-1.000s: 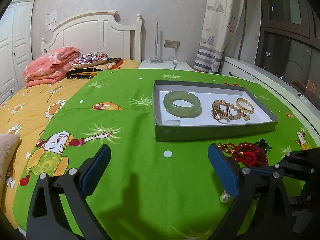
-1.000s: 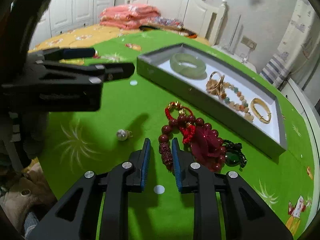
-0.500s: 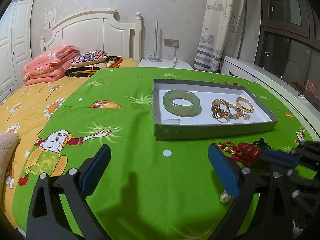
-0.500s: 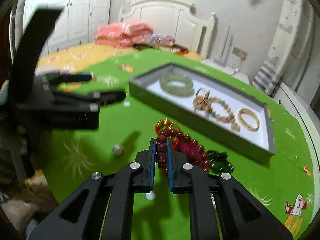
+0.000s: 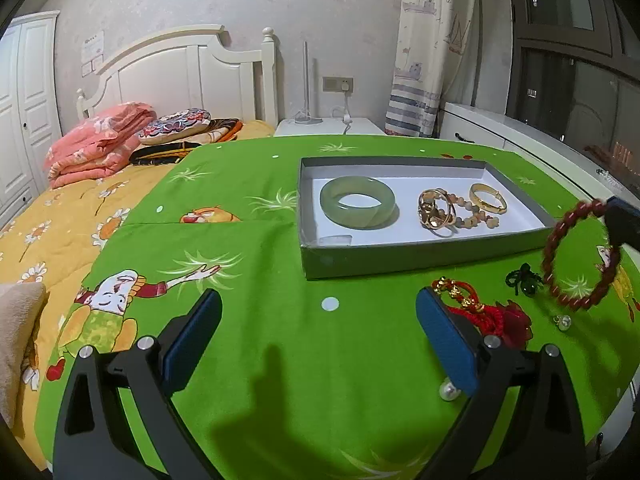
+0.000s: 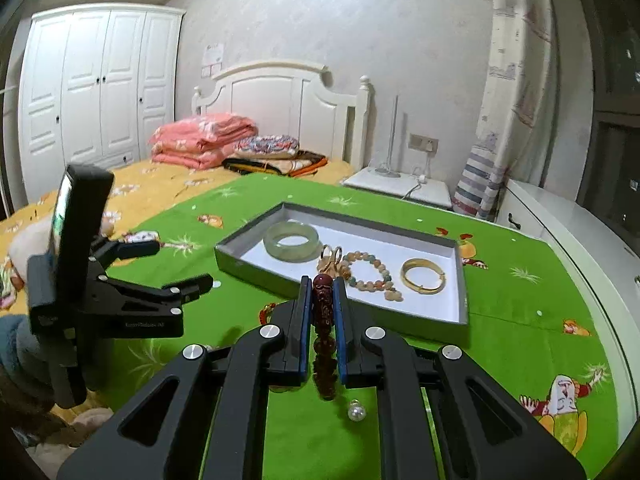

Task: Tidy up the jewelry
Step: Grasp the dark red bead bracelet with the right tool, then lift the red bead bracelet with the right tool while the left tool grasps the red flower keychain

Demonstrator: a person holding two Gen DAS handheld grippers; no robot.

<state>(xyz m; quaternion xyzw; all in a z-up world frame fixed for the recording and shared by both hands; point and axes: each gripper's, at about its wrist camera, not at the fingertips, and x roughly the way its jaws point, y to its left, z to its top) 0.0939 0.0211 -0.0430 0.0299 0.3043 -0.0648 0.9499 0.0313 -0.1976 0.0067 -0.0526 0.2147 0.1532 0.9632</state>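
Observation:
My right gripper [image 6: 323,284] is shut on a dark red bead bracelet [image 6: 323,308], which hangs as a loop [image 5: 547,250] above the green cloth, just right of the grey tray [image 5: 420,258]. In the tray lie a jade bangle [image 5: 357,207], gold rings [image 5: 436,212], a pale bead bracelet [image 5: 476,218] and a gold bangle [image 5: 487,198]. A red cord piece with gold charms [image 5: 472,304], a dark green pendant [image 5: 522,280] and a pearl [image 5: 448,392] lie on the cloth. My left gripper [image 5: 318,320] is open over the cloth, holding nothing.
The green cloth covers a bed with a yellow quilt [image 5: 60,232]. Folded pink blankets [image 5: 96,140] and cushions lie by the white headboard [image 5: 192,76]. A nightstand [image 5: 328,126] and a white cabinet [image 5: 532,144] stand behind and to the right.
The right gripper closed on the dark red bead bracelet and lifted it off the pile on the cloth, toward the tray. The left gripper stayed where it was.

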